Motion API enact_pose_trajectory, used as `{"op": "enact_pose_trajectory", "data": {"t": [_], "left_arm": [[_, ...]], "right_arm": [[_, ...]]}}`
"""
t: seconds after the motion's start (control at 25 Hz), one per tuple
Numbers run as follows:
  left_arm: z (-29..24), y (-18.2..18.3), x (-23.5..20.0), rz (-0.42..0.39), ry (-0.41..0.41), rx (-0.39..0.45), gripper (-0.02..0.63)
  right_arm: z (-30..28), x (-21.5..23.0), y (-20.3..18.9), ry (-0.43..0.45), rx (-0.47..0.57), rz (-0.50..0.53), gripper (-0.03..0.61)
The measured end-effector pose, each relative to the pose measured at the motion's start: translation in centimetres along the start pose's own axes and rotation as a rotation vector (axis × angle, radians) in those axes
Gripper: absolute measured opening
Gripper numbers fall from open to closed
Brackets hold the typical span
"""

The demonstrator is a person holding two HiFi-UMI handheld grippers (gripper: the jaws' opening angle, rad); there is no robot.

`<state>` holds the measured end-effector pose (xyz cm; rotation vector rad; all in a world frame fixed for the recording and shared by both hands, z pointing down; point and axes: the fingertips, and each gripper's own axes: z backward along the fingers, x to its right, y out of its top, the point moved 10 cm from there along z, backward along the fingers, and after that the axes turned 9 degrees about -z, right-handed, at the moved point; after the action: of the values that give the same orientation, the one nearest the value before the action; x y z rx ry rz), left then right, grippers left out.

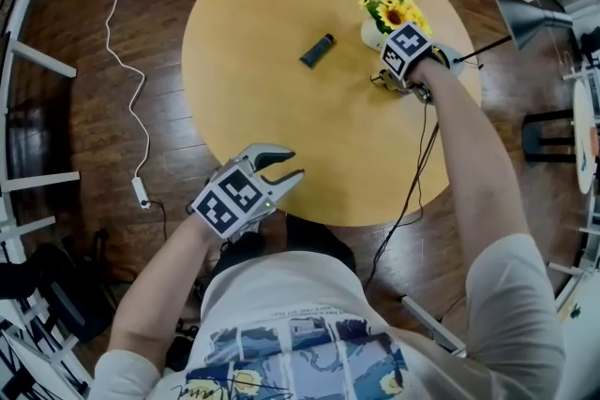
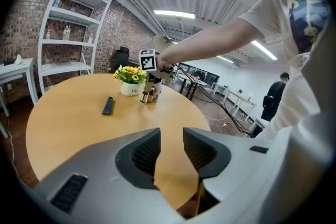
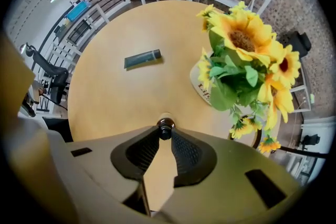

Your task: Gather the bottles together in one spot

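The right gripper [image 3: 165, 136] points straight down, its jaws pinched narrow on the cap of a small bottle [image 3: 166, 125], which is upright and just beside the pot [image 3: 202, 84] of sunflowers. The left gripper view shows a second small bottle [image 2: 151, 94] close against it there, so the spot by the pot looks like the gathering place. Whether the held bottle's base touches the table [image 1: 281, 155] I cannot tell.

The left gripper [image 2: 171, 134] has its jaws partly apart with nothing between them, only bare table. It hangs over the table's near edge, well apart from the pot.

One dark bottle [image 1: 317, 51] lies flat on its side, apart from the pot and to its left in the head view. Its long axis runs on a slant, one end aimed roughly toward the pot. It is the piece left to bring in, I judge. It lies nearer the right gripper, but that one is occupied. The free left gripper would have to reach across the table and close across the narrow width
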<state>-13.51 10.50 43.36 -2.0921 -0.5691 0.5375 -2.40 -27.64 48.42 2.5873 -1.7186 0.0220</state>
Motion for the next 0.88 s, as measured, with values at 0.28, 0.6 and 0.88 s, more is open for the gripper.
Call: {"op": "enact_pose_trajectory", "data": {"t": [0.28, 0.6, 0.88], "left_arm": [[-0.2, -0.3, -0.9, 0.014, 0.051, -0.048, 0.141], [-0.3, -0.5, -0.8, 0.026, 0.046, -0.047, 0.141], [-0.3, -1.3, -0.4, 0.041, 0.037, -0.05, 0.141]], "right_arm": [[-0.9, -0.2, 0.2, -0.036, -0.034, 0.006, 0.094], [-1.7, 0.0, 0.3, -0.054, -0.055, -0.03, 0.094], [-2.0, 0.4, 0.4, -0.054, -0.051, -0.097, 0.094]]}}
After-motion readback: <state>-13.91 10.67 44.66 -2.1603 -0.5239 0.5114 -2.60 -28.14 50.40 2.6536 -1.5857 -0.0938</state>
